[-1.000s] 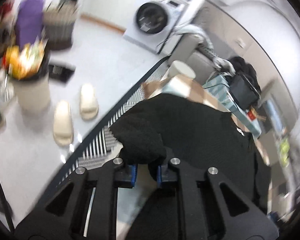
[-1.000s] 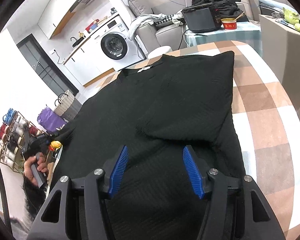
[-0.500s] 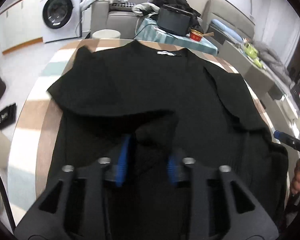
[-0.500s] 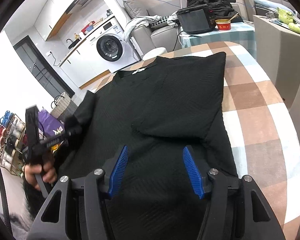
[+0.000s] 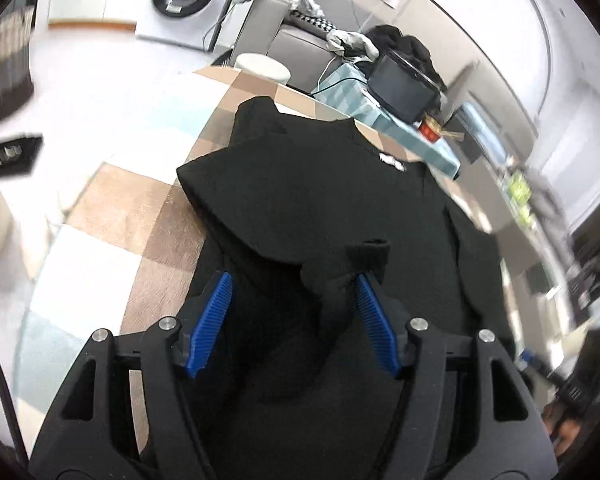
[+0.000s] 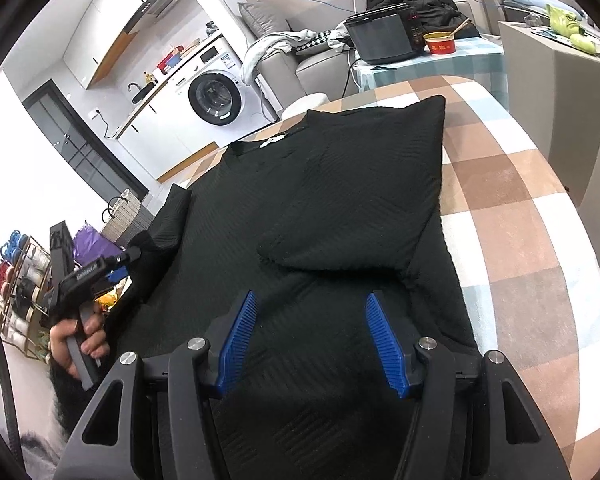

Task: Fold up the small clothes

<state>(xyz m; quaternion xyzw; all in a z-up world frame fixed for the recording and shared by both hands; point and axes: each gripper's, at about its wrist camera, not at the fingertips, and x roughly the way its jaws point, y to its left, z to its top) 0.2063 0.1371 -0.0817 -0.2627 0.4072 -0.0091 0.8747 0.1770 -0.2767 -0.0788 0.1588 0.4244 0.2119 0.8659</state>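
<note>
A black knit top point(image 6: 332, 200) lies flat on the checked table point(image 6: 512, 208), collar at the far end. Its right sleeve point(image 6: 364, 200) is folded in over the body. In the left wrist view the top point(image 5: 340, 200) has its left sleeve point(image 5: 332, 276) folded inward, the cuff lying between the fingers. My left gripper point(image 5: 294, 320) is open just above that sleeve; it also shows in the right wrist view point(image 6: 116, 268) at the top's left edge. My right gripper point(image 6: 312, 340) is open and empty above the hem.
A washing machine point(image 6: 216, 100) and sofa stand beyond the table. A side table with a black cooker point(image 6: 384, 38) and a red bowl point(image 6: 440, 42) stands at the far end. A white stool point(image 5: 262, 66), woven basket point(image 6: 124, 216) and shoe rack stand on the floor left.
My left gripper swung the left sleeve in over the top's body, then opened and let it go. My right gripper has stayed open over the hem.
</note>
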